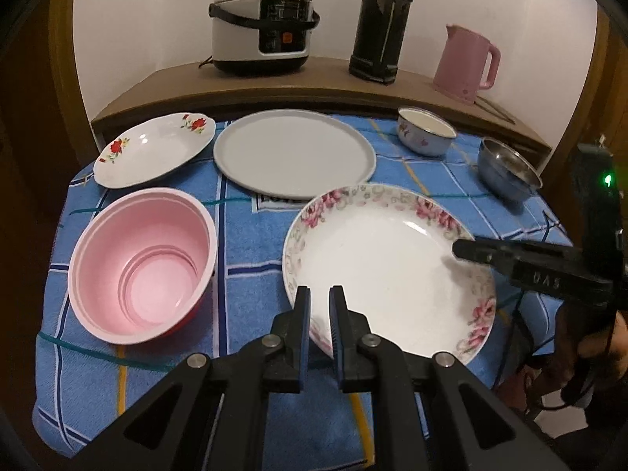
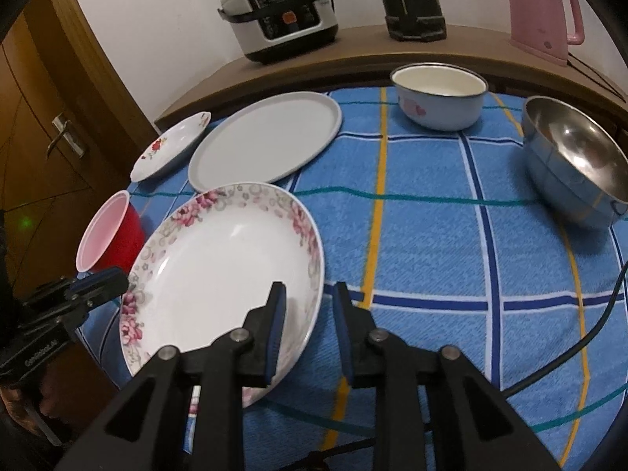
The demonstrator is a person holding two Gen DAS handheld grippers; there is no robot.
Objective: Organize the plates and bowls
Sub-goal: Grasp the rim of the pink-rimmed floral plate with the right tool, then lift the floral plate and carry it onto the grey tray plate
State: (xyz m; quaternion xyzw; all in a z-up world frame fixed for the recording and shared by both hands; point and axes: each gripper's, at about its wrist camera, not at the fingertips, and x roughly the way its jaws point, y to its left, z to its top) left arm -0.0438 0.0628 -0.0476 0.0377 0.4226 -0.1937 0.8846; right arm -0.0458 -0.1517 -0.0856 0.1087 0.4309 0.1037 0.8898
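Left tool point(image 1: 318, 294) spread, right tool point(image 2: 308, 294) spread, both straddling floral plate point(image 1: 376, 251) rim; cloth label unreadable.

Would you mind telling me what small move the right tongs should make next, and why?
Probably close the right tongs on the floral plate. They are open and straddle its rim, one finger over the inside and one outside. The left tongs are also open at its near edge.

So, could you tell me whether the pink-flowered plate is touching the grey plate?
Cannot tell. In the right wrist view the pink-flowered plate overlaps the grey plate rim; the left wrist view shows no clear gap either.
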